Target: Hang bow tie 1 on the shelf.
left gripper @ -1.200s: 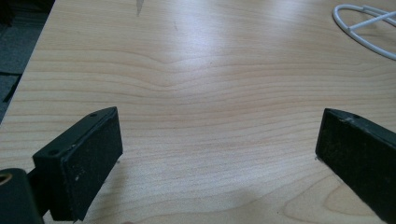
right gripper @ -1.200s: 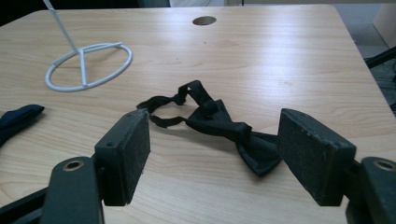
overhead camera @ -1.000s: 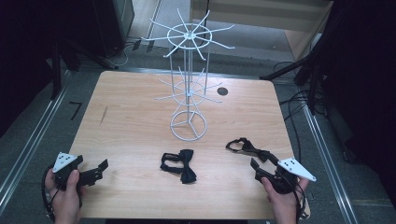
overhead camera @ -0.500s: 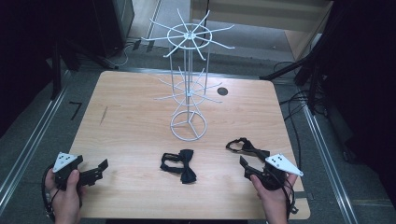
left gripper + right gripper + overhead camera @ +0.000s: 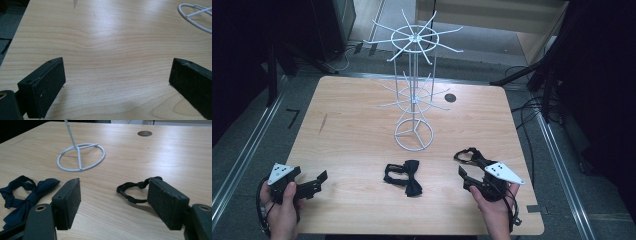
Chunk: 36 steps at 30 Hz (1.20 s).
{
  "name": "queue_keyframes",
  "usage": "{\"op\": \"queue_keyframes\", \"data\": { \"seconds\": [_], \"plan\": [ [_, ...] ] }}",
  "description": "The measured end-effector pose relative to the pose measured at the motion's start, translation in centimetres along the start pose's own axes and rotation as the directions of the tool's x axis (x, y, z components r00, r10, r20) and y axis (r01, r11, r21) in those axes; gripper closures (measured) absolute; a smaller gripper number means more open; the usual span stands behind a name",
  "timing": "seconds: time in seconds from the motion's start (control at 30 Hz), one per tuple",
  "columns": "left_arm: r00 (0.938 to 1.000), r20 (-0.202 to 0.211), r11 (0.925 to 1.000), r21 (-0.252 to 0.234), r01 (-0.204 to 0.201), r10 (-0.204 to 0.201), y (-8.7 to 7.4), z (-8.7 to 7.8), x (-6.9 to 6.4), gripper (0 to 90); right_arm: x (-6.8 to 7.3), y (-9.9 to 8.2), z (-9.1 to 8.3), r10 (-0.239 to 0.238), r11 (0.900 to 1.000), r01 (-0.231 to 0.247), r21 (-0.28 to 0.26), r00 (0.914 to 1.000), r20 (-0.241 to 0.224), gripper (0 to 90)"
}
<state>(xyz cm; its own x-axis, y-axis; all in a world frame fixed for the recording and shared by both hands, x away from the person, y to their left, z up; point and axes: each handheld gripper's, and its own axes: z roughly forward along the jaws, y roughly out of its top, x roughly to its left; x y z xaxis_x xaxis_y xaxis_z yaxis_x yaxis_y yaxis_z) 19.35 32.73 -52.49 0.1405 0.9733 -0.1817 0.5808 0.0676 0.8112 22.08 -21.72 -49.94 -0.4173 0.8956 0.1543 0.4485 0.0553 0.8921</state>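
Grippers both stand open, empty: left gripper [image 5: 323, 177] over bare table [image 5: 352, 125], right gripper [image 5: 463, 179] near strap [image 5: 135, 188]. Bow tie [image 5: 404, 177] lies before rack [image 5: 413, 100].

Table [image 5: 362, 125] is viewed from above, facing forward and down. Gripper views are set low and close over it. White rack base [image 5: 413, 135] is shared by all three.

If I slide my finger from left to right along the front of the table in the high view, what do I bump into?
Left gripper → dark bow tie → right gripper. A second black strap piece lies just behind the right gripper, so its place in the order is unclear.
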Motion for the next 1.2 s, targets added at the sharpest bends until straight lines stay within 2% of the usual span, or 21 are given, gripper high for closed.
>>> {"op": "queue_keyframes", "data": {
  "seconds": [0.47,0.87,1.2],
  "plan": [
    [0.9997,0.006,0.9997,-0.014,0.022,-0.022,0.0,-0.1,0.2,1.0,2.4,0.3,1.8,-0.009,0.9998,0.010,0.017,0.9993,-0.035,28.3],
    [0.9999,0.002,0.9998,-0.012,0.015,-0.015,0.0,-0.1,0.1,1.0,3.8,0.2,3.0,-0.008,0.9995,0.010,0.029,0.9975,-0.070,28.3],
    [0.9997,0.007,0.9996,-0.017,0.022,-0.022,-0.1,-0.1,0.2,1.0,4.5,0.2,3.5,-0.006,0.9994,0.009,0.035,0.9969,-0.079,28.5]
  ]
}}
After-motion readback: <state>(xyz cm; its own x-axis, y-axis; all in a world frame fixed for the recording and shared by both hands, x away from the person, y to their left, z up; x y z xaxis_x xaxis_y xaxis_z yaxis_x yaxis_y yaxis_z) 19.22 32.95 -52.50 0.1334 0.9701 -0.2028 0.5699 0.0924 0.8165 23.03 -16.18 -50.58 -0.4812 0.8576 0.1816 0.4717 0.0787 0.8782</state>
